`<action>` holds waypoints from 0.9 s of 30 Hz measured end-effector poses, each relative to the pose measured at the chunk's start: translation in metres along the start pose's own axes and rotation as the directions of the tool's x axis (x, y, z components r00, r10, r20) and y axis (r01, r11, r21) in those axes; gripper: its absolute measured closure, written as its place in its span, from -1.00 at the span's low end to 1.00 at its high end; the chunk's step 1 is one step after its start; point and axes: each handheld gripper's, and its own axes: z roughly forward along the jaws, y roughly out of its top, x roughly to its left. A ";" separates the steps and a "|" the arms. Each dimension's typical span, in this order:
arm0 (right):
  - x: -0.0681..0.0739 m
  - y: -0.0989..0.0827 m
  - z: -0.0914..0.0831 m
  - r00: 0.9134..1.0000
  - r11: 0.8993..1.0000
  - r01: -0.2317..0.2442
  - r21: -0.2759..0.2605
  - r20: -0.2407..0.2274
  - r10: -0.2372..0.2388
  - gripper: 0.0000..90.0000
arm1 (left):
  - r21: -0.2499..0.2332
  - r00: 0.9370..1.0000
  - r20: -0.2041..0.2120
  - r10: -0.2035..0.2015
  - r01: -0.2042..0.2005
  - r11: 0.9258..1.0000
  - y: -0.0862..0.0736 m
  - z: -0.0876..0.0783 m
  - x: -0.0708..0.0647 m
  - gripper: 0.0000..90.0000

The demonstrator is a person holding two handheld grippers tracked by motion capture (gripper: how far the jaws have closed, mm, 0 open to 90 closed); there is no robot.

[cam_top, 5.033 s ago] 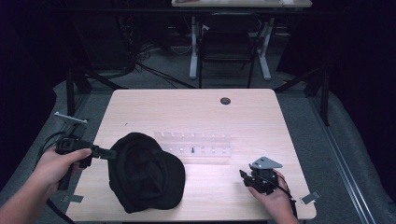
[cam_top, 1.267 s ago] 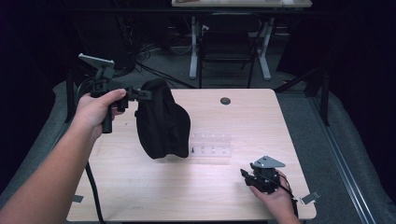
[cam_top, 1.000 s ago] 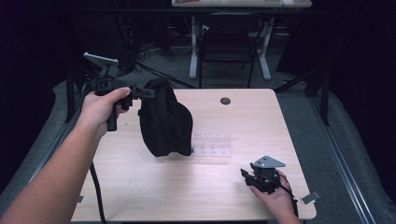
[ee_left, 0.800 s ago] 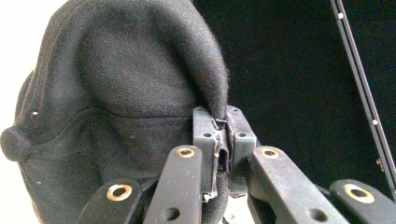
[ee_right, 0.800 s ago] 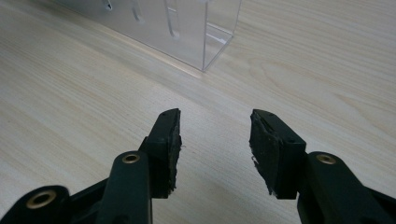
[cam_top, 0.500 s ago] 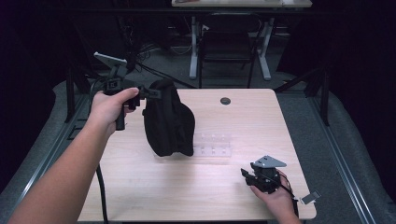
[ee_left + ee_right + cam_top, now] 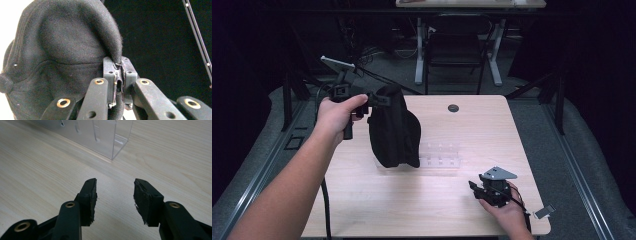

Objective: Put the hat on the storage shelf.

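Left gripper (image 7: 379, 99) fingers (image 7: 110, 75) together, clamped on a fold at the edge of a black cap (image 7: 393, 127). Cap hangs off the fingers, lifted, over the left part of the worktop (image 7: 362, 200); its lower end is at or just above the surface, can't tell which. In the left gripper view the cap's fabric is pinched tight between the pads, the crown with its top button bulging off to the left.

Right gripper (image 7: 473, 186) sits low at the near right of the worktop, fingers (image 7: 88, 195) apart, nothing between them, bare wood under the gap.

No readable brand, label or writing on the cap or elsewhere.

Clear plastic organiser (image 7: 440, 154) with small compartments stands mid-worktop, just right of the cap and partly behind it. Contents too faint to tell. Small black round disc (image 7: 453, 108) lies near the far edge.
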 end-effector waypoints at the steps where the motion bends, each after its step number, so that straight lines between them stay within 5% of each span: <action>1: 0.000 0.001 0.000 1.000 1.000 0.005 -0.002 0.000 -0.005 0.18 | 0.002 1.000 -0.001 0.003 -0.003 1.000 0.000 0.000 -0.001 0.90; 7: 0.004 0.010 -0.007 0.999 0.999 0.040 -0.013 -0.002 -0.040 0.17 | 0.003 1.000 -0.012 0.026 -0.026 1.000 0.000 0.000 -0.001 0.89; 16: 0.017 0.034 -0.012 0.995 0.996 0.062 -0.066 -0.080 -0.067 0.18 | 0.013 1.000 -0.005 0.027 -0.027 1.000 -0.001 0.005 -0.006 0.89; 27: 0.034 0.058 -0.008 0.985 0.993 0.099 -0.058 -0.137 -0.106 0.46 | 0.021 0.999 0.007 0.045 -0.045 0.999 0.000 0.011 -0.011 0.89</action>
